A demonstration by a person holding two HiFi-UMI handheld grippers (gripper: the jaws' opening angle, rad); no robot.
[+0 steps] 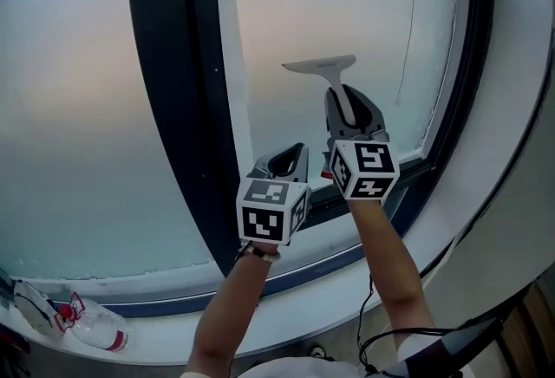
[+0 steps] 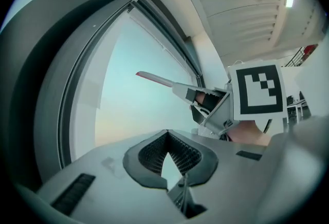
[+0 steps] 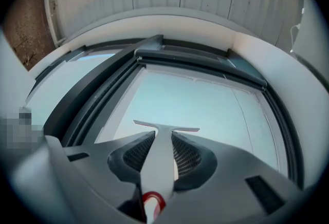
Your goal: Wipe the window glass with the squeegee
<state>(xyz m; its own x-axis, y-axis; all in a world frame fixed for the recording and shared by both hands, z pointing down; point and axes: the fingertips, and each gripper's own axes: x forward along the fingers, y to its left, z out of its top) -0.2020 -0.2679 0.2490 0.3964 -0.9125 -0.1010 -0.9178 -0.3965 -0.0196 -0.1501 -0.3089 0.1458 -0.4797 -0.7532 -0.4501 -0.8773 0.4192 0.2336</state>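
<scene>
A grey-white squeegee (image 1: pixel 323 67) has its blade against the frosted glass (image 1: pixel 347 3) of the right pane, blade uppermost and handle pointing down. My right gripper (image 1: pixel 350 114) is shut on the handle. In the right gripper view the handle (image 3: pixel 160 164) runs up between the ribbed pads to the blade (image 3: pixel 165 127). My left gripper (image 1: pixel 291 161) hovers lower and to the left, by the dark mullion (image 1: pixel 186 90), shut with nothing in it. The left gripper view shows its pads (image 2: pixel 154 155) meeting, with the squeegee (image 2: pixel 157 80) and the right gripper (image 2: pixel 218 110) beyond.
A dark frame (image 1: pixel 464 81) borders the pane on the right and along the bottom. A thin cord (image 1: pixel 408 29) hangs in front of the glass. On the white sill (image 1: pixel 173 298) lies a plastic bottle (image 1: pixel 94 331). Cables (image 1: pixel 375 324) hang below the sill.
</scene>
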